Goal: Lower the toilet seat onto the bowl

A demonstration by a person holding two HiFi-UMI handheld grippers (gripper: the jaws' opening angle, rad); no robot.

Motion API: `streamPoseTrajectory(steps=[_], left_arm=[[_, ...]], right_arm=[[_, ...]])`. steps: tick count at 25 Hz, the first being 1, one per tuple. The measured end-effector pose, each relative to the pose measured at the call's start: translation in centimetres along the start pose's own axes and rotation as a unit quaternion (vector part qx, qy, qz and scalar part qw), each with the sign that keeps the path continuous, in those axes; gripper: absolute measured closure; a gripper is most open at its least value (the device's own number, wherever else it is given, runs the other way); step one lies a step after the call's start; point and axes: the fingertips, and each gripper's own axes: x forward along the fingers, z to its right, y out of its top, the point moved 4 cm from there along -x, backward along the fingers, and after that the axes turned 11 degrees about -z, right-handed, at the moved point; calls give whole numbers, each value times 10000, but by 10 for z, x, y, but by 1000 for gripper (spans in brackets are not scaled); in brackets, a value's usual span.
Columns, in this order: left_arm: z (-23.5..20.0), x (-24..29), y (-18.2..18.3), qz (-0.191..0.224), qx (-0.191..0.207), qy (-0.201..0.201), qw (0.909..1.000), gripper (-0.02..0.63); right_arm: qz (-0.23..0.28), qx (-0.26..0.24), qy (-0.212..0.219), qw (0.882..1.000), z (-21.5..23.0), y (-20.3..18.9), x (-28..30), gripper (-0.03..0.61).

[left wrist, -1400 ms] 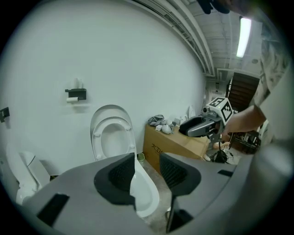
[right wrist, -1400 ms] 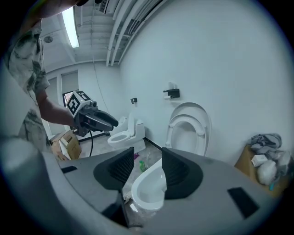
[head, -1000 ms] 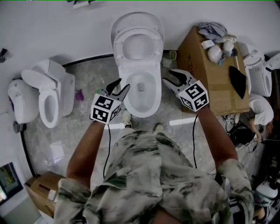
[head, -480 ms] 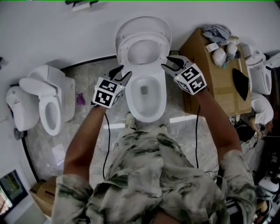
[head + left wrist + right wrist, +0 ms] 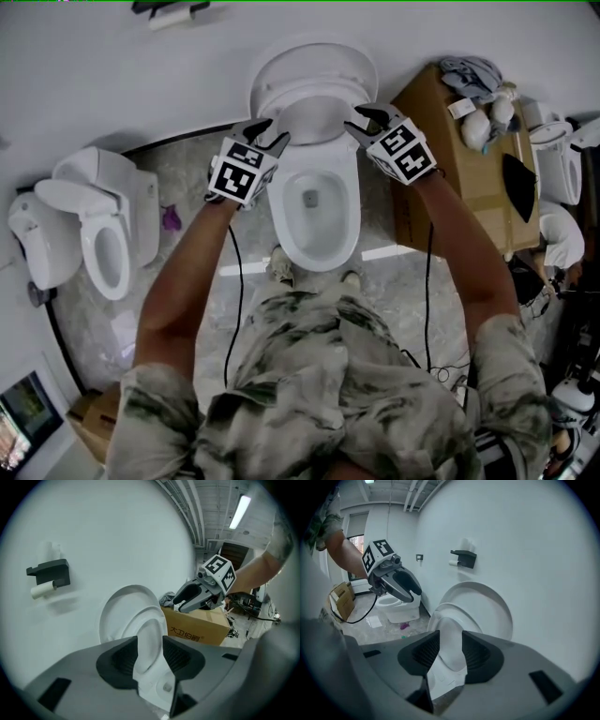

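Note:
A white toilet stands against the wall, its bowl (image 5: 314, 202) open. The seat ring (image 5: 314, 111) and the lid (image 5: 314, 66) behind it are both raised and lean toward the wall. My left gripper (image 5: 270, 133) is at the seat's left edge, and my right gripper (image 5: 356, 124) is at its right edge. Both are open. In the left gripper view the seat (image 5: 152, 627) shows through the gap, clear of the pads. The right gripper view shows the same, with the seat (image 5: 450, 623) beyond the gap. The right jaws have just been closing a little, with nothing pressed between them.
A cardboard box (image 5: 459, 159) with cloth and small items on top stands right of the toilet. A second toilet (image 5: 103, 234) is at the left and another (image 5: 562, 159) at the far right. A paper holder (image 5: 49, 573) hangs on the wall. A crouched person (image 5: 562, 234) is at the right edge.
Both grippers have moved toward the wall, from beside the bowl's rim to either side of the raised seat. The seat and lid have not moved.

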Motion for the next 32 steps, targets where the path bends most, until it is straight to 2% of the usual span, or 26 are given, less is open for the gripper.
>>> streamPoseTrajectory(steps=[13,24,32], left_arm=[[-48,51,39,-247,250,45,9994,436],[-69,84,40,-487,354,136,9981,448],[-75,91,37,-533,343,342,9974,500]], right_arm=[[-371,-276,-280,9985,47,37,53,419],[-666,-507,-407,9957,62,39,82,433],[-643,-585,-557,9947,66,38,84,471]])
